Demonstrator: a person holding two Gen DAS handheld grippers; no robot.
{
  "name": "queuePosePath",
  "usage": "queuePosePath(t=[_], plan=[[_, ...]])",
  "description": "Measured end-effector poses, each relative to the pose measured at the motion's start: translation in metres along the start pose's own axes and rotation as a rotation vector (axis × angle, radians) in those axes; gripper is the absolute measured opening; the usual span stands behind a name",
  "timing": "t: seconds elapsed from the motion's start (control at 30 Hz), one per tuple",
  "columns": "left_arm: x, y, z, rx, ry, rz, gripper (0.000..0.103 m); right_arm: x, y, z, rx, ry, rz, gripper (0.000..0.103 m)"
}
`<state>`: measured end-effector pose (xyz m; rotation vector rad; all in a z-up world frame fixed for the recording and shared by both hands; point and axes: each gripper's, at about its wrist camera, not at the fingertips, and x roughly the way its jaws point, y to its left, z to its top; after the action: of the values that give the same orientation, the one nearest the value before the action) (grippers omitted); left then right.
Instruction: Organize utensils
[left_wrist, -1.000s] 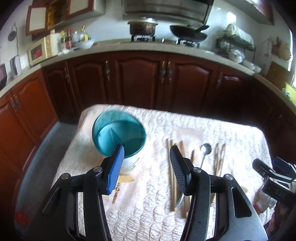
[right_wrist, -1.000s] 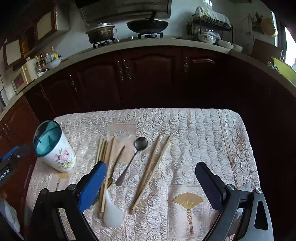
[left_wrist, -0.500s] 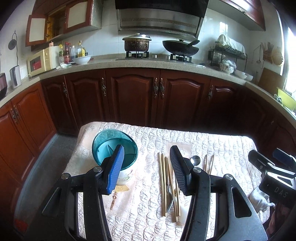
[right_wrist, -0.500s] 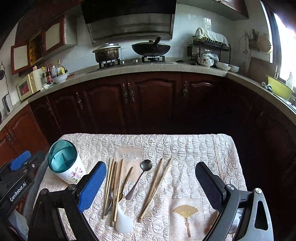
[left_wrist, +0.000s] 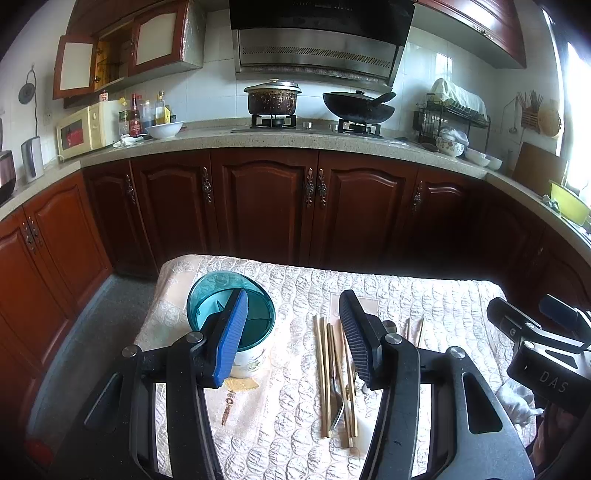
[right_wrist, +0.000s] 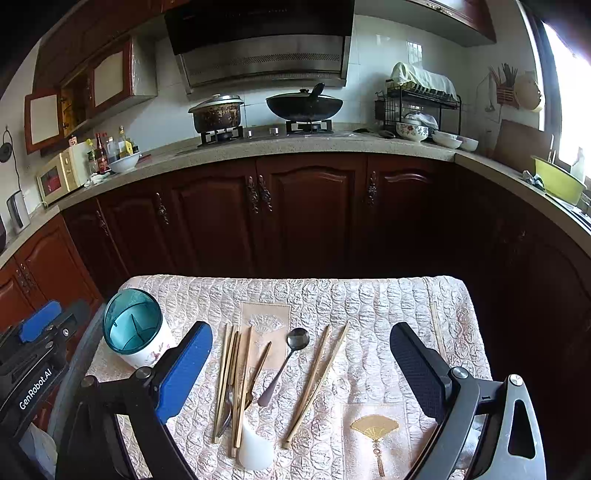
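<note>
Chopsticks (right_wrist: 231, 373), a fork (right_wrist: 226, 413) and a spoon (right_wrist: 286, 365) lie loose on the quilted table cover (right_wrist: 369, 306), none yet in the teal-rimmed holder (right_wrist: 133, 328) that stands upright at the cover's left end. We hold both tools above the table with nothing in either: the left gripper (left_wrist: 291, 332) has its jaws parted, and the right gripper (right_wrist: 301, 365) stands wider still. What matters for our pick is direction. The utensils all run lengthwise away from us, roughly along the line each tool points (a second pair of chopsticks (right_wrist: 317, 384) slants a little to the right). So jaws that close sideways would cross the thin shafts squarely. In the right wrist view the spoon sits between the right jaws, so we judge that hand better placed for it. The left hand is nearer the holder and the left bundle.
</note>
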<state>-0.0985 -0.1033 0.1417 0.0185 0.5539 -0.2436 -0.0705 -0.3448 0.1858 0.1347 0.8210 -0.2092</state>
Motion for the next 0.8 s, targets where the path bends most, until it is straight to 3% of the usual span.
queuePosePath(t=[0.8], plan=[[0.0048,-0.0012,-0.0006,0.007,0.013,-0.004,0.051,0.0071,0.0012,0.0008,0.007,0.018,0.018,0.096]])
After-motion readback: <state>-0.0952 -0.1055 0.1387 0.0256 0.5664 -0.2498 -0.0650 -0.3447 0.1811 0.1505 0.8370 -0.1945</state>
